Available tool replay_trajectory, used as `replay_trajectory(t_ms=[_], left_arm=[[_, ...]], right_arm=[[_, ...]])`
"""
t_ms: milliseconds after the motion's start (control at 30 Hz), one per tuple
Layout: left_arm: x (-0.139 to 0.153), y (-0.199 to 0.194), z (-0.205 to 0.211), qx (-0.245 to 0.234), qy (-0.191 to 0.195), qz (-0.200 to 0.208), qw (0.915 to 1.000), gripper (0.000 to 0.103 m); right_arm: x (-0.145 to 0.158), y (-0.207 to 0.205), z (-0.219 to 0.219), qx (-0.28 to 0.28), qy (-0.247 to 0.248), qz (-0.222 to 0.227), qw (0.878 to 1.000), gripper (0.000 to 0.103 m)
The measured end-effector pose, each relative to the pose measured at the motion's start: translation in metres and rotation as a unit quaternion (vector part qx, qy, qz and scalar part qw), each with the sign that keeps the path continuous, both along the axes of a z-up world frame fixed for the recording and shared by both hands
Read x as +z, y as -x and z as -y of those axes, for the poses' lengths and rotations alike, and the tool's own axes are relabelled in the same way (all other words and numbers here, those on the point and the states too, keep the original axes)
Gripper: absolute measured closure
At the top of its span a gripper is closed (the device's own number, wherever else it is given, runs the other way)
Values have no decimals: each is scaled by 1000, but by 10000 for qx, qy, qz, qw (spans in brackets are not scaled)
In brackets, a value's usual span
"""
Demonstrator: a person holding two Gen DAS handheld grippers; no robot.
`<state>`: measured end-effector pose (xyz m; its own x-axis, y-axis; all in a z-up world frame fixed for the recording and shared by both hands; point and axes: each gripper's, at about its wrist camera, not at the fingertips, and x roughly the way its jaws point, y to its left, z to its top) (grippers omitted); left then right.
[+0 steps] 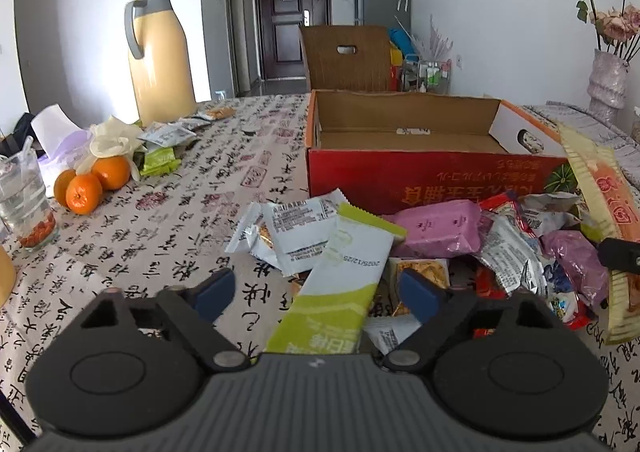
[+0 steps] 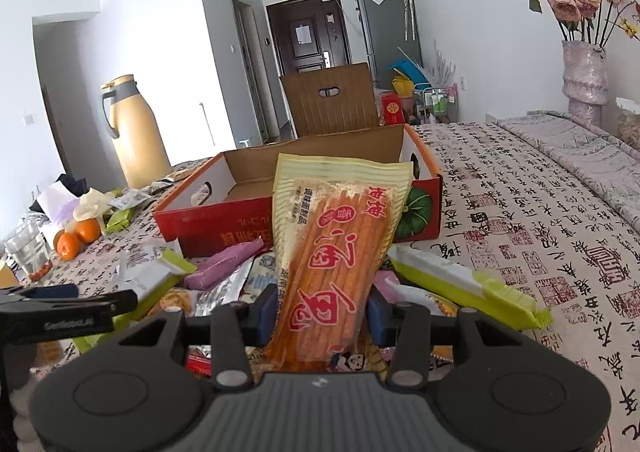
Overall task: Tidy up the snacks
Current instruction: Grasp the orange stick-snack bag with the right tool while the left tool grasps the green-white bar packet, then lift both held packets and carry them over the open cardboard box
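A: Where is the orange stick-snack packet [image 2: 332, 252]?

B: Upright between the blue pads of the right gripper [image 2: 322, 312], which pinch its lower part. It stands over the snack pile [image 1: 460, 244], in front of the red cardboard box [image 2: 224, 220].

A: And the left gripper [image 1: 316, 292]?

B: Spread wide. A green-and-white wrapper [image 1: 344, 284] lies between its fingers, untouched by either pad.

A: The box?

B: Open-topped, just behind the pile, on the calligraphy tablecloth [image 1: 160, 236].

A: Surroundings?

B: Left of the box: three oranges [image 1: 90, 184], a glass [image 1: 24, 208], a yellow thermos jug [image 1: 160, 56]. Far right: a vase of roses [image 2: 584, 64].
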<state>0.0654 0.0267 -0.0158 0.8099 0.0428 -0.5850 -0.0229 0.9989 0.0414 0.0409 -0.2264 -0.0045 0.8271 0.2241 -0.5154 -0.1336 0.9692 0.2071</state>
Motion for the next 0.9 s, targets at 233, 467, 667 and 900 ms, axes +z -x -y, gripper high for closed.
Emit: replay_trajectory(t_ms=[233, 467, 667, 900], left_arm=[[-11, -14, -9, -236, 416, -506, 9976, 51], [-12, -13, -15, -313, 589, -453, 9967, 66], [-5, -4, -17, -262, 565, -300, 9976, 66], [13, 6, -19, -176, 561, 30, 9983, 66]], right_arm=[[-1, 1, 0, 52, -51, 1, 10000, 59], [0, 3, 0, 24, -15, -3, 10000, 59], [1, 3, -3, 26, 19, -3, 10000, 59], [3, 6, -3, 24, 39, 38, 10000, 59]])
